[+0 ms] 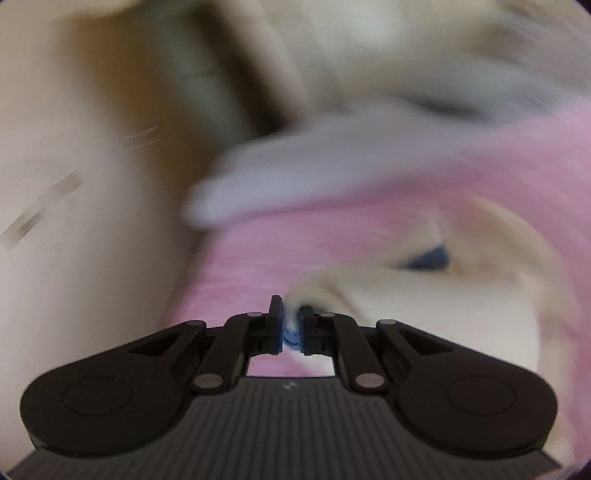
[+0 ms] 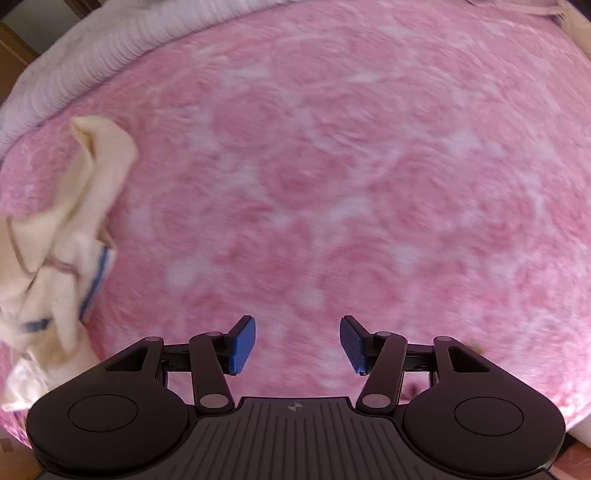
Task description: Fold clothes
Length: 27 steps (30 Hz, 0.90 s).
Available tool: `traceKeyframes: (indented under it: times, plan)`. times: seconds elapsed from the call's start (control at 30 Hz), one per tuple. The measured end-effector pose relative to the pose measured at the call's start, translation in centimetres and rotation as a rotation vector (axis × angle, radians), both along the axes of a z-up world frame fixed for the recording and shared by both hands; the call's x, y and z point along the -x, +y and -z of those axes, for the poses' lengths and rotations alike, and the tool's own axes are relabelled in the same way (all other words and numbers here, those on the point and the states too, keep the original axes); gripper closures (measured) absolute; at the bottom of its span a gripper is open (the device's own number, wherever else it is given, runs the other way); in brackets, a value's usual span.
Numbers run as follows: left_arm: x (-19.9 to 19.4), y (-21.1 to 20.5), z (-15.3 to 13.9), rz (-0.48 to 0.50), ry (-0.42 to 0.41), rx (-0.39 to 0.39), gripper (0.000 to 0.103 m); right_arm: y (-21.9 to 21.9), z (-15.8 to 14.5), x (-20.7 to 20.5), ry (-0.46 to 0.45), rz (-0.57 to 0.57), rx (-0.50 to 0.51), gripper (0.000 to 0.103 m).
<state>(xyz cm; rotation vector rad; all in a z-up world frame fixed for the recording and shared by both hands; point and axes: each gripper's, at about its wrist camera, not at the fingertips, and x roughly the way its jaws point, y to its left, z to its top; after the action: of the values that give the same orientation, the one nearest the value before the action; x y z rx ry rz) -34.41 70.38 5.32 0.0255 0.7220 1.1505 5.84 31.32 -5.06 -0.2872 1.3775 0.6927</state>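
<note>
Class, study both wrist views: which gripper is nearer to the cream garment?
Left. The left gripper is pinched shut on a fold of the cream garment. The right gripper hangs open over the bare pink blanket, the garment lying off to its left.

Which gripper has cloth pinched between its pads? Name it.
The left gripper: its pads are shut on a fold of the cream garment. The right gripper stands open over the pink blanket, holding nothing.

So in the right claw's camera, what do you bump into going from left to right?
Crumpled cream garment with blue stripes → bare pink blanket → cream fabric at the far right edge.
</note>
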Motion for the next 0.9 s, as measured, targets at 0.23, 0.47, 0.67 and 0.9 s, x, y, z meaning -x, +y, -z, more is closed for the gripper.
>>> traceKeyframes:
  times: [0.23, 0.47, 0.67, 0.9]
  plan:
    - [15.1, 13.0, 0.2, -0.408, 0.051, 0.108, 0.090, 6.7, 0.8, 6.7, 0.056, -0.017, -0.079, 0.048]
    - [22.5, 7.5, 12.2, -0.447, -0.190, 0.694, 0.082, 10.3, 6.2, 13.4, 0.266, 0.012, -0.130, 0.048]
    - [23.1, 2.7, 18.9, -0.467, -0.370, 0.944, 0.079, 8.9, 9.8, 16.7, 0.413, 0.104, -0.141, 0.042]
    - [24.1, 3.7, 20.5, -0.527, -0.521, 1.012, 0.073, 7.0, 12.3, 19.1, 0.479, 0.132, -0.141, 0.035]
